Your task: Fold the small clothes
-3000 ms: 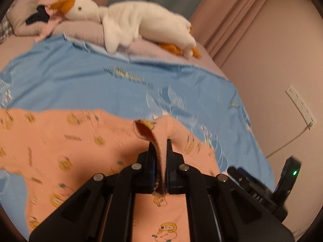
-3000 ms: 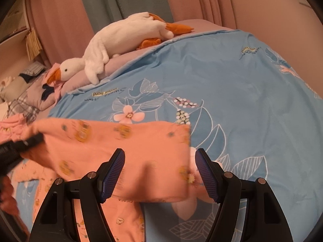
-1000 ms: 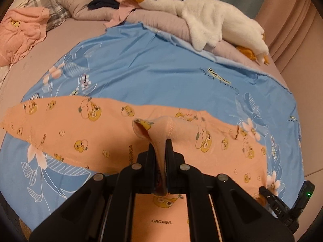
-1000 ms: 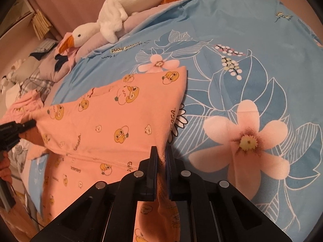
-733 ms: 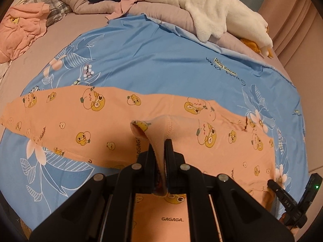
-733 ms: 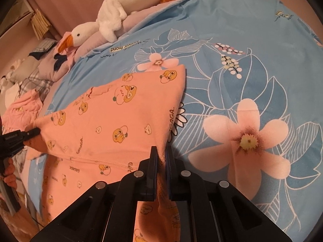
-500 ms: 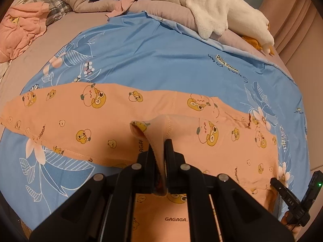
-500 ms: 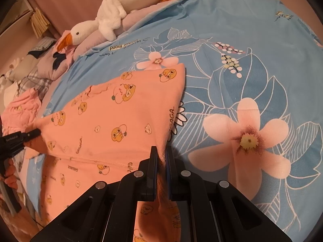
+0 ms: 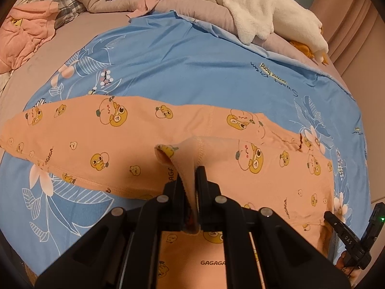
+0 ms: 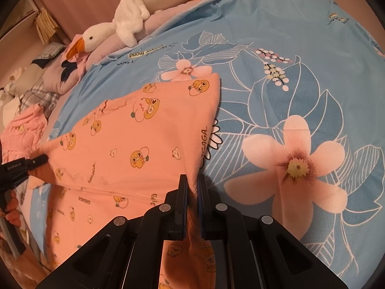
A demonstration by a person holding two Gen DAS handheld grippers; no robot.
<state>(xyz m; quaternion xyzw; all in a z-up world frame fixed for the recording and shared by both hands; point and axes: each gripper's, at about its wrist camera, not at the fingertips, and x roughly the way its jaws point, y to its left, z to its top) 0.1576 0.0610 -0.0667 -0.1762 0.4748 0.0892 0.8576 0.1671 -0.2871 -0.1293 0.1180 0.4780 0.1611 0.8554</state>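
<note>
Orange garment (image 9: 134,144): soft, light, limp on bed (image 9: 192,72).
Left gripper (image 9: 190,180) and right gripper (image 10: 191,187) pinch hems at six o'clock; grip edges.

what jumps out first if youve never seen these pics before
The peach cartoon-print garment spread across the blue floral bedspread, with a fold of it pinched in the left gripper and an edge in the right gripper. Next, the big white plush goose lying along the pillows at the far side.
</note>
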